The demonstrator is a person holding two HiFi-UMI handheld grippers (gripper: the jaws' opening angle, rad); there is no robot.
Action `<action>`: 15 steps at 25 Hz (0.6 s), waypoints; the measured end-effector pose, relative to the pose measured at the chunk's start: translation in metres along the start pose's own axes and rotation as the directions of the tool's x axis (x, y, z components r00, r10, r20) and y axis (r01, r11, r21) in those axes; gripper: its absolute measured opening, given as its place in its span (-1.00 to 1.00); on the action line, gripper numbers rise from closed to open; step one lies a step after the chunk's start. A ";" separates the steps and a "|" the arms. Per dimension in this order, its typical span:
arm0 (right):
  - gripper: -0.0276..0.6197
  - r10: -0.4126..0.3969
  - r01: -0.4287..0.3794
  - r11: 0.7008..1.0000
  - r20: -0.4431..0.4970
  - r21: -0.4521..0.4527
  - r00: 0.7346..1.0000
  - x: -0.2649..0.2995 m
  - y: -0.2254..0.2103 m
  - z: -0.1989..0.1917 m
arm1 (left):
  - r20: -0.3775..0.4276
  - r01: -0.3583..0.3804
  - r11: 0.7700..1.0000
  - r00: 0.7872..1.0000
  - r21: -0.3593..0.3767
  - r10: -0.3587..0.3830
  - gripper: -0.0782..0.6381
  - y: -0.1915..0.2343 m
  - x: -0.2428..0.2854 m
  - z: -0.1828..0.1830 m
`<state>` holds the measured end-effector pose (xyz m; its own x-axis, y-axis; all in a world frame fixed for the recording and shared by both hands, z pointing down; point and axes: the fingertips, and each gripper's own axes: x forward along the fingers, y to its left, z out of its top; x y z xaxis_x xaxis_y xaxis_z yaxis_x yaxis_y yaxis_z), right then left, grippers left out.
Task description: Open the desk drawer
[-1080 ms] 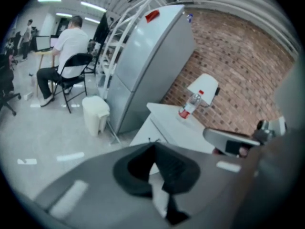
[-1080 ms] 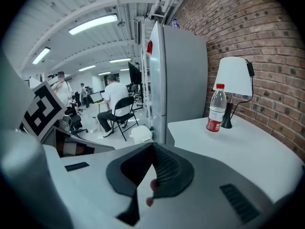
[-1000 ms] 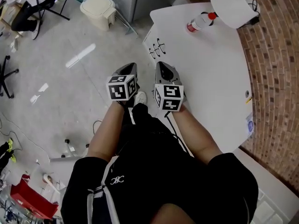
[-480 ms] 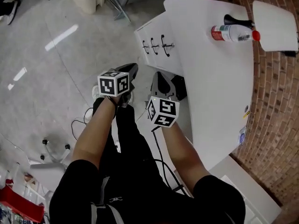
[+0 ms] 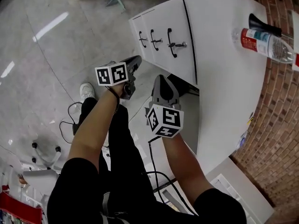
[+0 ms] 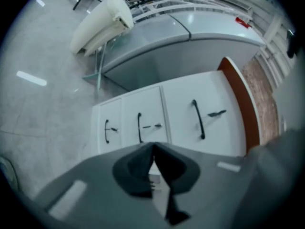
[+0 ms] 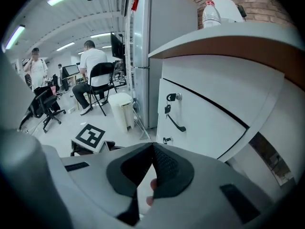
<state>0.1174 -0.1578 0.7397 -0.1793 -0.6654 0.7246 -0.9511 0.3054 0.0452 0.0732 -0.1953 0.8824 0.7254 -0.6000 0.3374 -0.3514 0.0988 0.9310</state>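
Observation:
The white desk (image 5: 219, 78) has a drawer unit (image 5: 163, 20) with three shut drawers, each with a black handle (image 5: 169, 42); a key sits in a lock (image 5: 180, 45) by the widest drawer. My left gripper (image 5: 135, 60) hangs shut and empty in front of the unit, apart from it, and its own view faces all three handles (image 6: 198, 119). My right gripper (image 5: 160, 78) is beside it, nearer the desk's edge, jaws together with nothing held. Its view shows one handle (image 7: 175, 123) and the lock (image 7: 172, 98) from the side.
A plastic bottle (image 5: 264, 41) lies on the desk by the brick wall (image 5: 280, 139). Cables (image 5: 74, 113) trail on the floor beside the person's legs. A pale bin (image 6: 102, 23) and a grey cabinet (image 7: 152, 46) stand beyond the drawers; people sit on chairs (image 7: 93, 68) farther off.
Both grippers have come down from desk-top height to the level of the drawer fronts. The drawer unit now fills more of the head view. Both stay shut.

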 end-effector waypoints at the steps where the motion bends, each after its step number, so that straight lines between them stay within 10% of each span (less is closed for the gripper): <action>1: -0.92 -0.001 0.001 1.000 -0.003 0.000 1.000 0.004 -0.001 -0.003 | -0.006 0.008 1.000 1.000 0.005 -0.008 -0.78 0.005 0.008 0.000; 15: -0.92 0.009 -0.008 1.000 -0.069 0.005 0.998 0.032 -0.022 -0.030 | 0.003 0.080 0.989 0.997 -0.124 -0.080 -0.37 0.051 0.106 -0.006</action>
<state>0.1398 -0.1658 0.7824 -0.1699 -0.6144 0.7705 -0.9508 0.3076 0.0357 0.1360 -0.2488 0.9661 0.7495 -0.6081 0.2617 -0.2165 0.1484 0.9649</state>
